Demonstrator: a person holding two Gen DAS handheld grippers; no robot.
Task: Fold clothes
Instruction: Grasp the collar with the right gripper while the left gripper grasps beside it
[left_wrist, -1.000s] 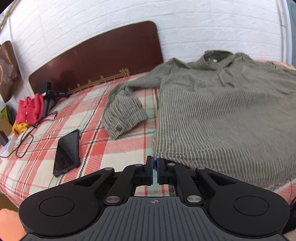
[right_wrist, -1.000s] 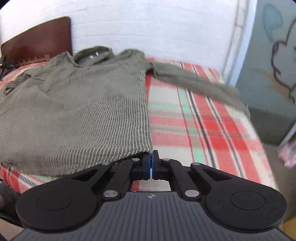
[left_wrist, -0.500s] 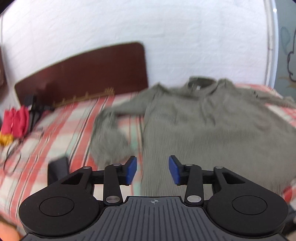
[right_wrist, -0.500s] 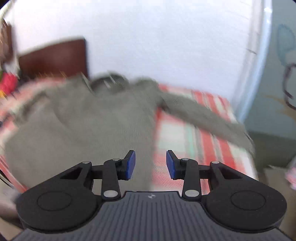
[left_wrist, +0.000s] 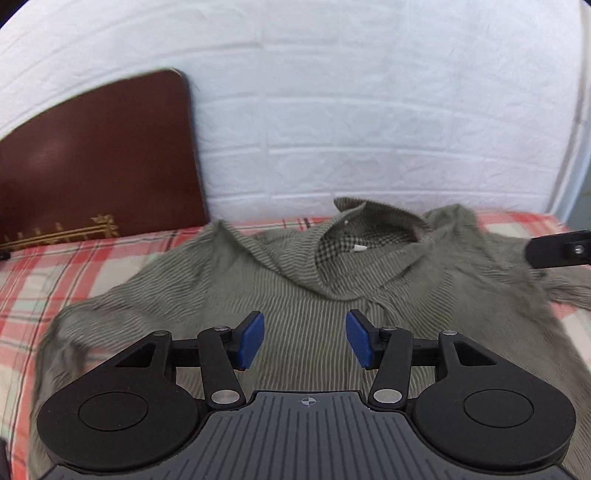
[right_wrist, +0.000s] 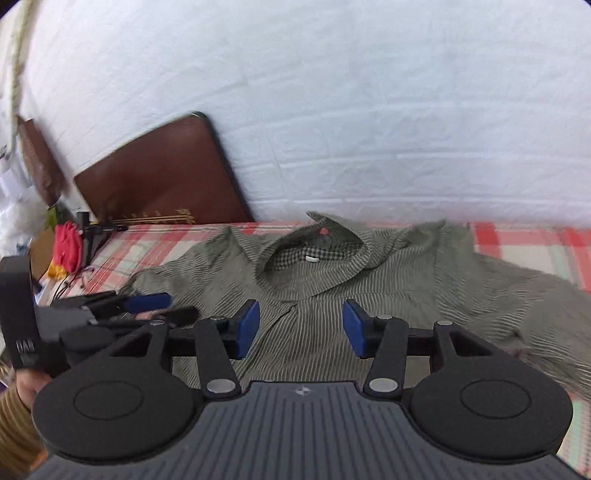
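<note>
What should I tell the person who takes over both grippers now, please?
Left gripper: jaws open, just been opening, nothing between them.
Right gripper: same, open and empty.
Shirt: lies spread on the plaid bed, collar toward the white wall; both grippers hover above its upper body.
Done: no fold visible in what the cameras show.
Left: fold the sleeves in, then the body.

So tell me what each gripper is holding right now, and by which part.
Nothing is held. The left gripper and right gripper have both just been opening, their jaws empty above the grey-green striped shirt spread on the plaid bed.
</note>
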